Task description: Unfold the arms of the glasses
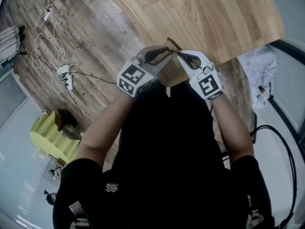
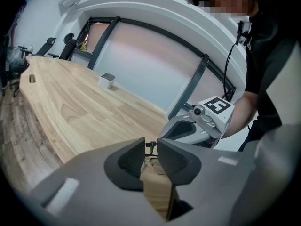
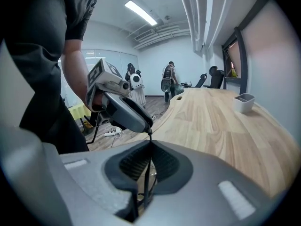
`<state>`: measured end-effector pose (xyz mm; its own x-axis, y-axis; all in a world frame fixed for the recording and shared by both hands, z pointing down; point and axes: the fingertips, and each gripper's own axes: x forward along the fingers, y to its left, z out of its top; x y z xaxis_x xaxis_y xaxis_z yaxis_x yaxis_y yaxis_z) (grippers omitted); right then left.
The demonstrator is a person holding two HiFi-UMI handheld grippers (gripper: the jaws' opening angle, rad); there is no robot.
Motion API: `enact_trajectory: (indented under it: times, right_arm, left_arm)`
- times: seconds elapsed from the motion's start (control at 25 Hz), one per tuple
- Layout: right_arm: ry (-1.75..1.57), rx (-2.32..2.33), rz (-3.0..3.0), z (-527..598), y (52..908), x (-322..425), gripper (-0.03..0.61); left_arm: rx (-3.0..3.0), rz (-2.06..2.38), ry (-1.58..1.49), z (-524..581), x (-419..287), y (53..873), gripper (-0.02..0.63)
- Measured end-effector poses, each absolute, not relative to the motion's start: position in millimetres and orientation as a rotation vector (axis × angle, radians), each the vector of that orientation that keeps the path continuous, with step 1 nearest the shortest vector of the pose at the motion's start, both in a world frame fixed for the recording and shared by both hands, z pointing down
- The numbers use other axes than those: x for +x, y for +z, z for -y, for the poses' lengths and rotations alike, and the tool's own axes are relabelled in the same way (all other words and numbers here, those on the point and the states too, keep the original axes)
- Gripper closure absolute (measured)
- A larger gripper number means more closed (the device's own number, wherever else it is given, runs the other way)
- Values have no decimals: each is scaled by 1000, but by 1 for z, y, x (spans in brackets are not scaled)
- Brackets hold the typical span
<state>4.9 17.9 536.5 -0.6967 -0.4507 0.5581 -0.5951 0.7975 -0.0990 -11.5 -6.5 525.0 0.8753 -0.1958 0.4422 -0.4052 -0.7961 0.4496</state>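
Observation:
Thin dark-framed glasses [image 1: 172,47] hang between my two grippers just above the near edge of the wooden table [image 1: 214,13]. My right gripper [image 1: 184,56] is shut on them: in the right gripper view a thin black arm [image 3: 146,173] runs down between its closed pads [image 3: 162,163]. My left gripper [image 1: 163,56] meets that arm's upper end [image 3: 149,132]. In the left gripper view its jaws stand a little apart with a small black piece [image 2: 150,144] spanning the gap, and a lens [image 2: 153,164] shows behind. Both grippers point slightly down.
A small white cup [image 2: 107,80] stands far along the table near the window. Cables and a power strip [image 1: 64,73] lie on the wood floor at left, with a yellow object [image 1: 50,137] below. People [image 3: 168,81] and chairs stand at the far end.

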Motion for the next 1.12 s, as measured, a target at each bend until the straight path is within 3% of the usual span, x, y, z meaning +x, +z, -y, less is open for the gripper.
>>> enact_trajectory:
  times: [0.36, 1.12]
  right_arm:
    - [410, 792, 2483, -14, 537, 3, 565]
    - [352, 862, 2408, -34, 507, 34, 545]
  left_arm:
    - [2481, 406, 502, 10, -9, 523, 568]
    - [2598, 384, 620, -10, 16, 486, 574]
